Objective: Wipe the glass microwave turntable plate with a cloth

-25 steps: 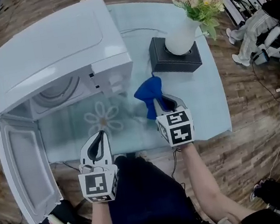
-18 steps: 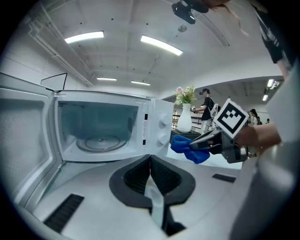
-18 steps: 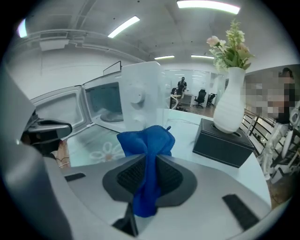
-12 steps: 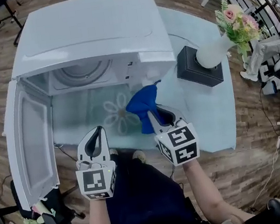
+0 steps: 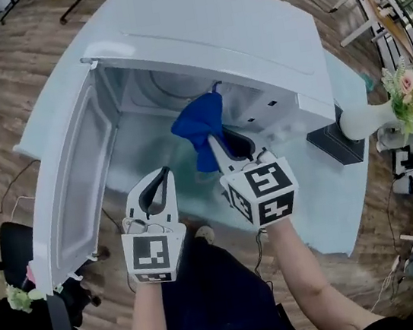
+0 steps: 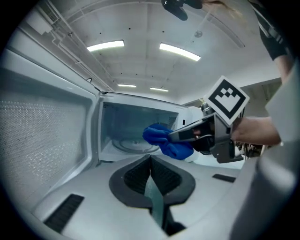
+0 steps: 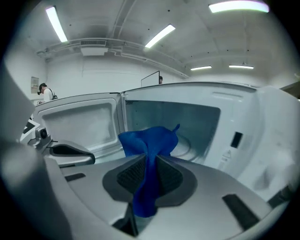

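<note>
A white microwave (image 5: 201, 23) stands with its door (image 5: 65, 197) swung open to the left. The glass turntable plate (image 6: 133, 144) lies inside on the cavity floor, also visible behind the cloth in the right gripper view (image 7: 183, 146). My right gripper (image 5: 213, 142) is shut on a blue cloth (image 5: 198, 121), which it holds at the cavity's mouth, above and in front of the plate (image 7: 147, 140). The cloth hangs apart from the glass. My left gripper (image 5: 164, 173) is shut and empty, lower left of the cloth near the door (image 6: 150, 157).
A white vase of flowers (image 5: 400, 97) stands on a black box (image 5: 338, 142) right of the microwave. A light blue cloth (image 5: 329, 211) covers the table. The open door (image 6: 42, 131) walls off the left side. A person (image 7: 44, 91) stands far behind.
Both grippers have moved forward toward the microwave's opening. The right one has carried the blue cloth from over the table up to the cavity's mouth. The left stays shut and empty.
</note>
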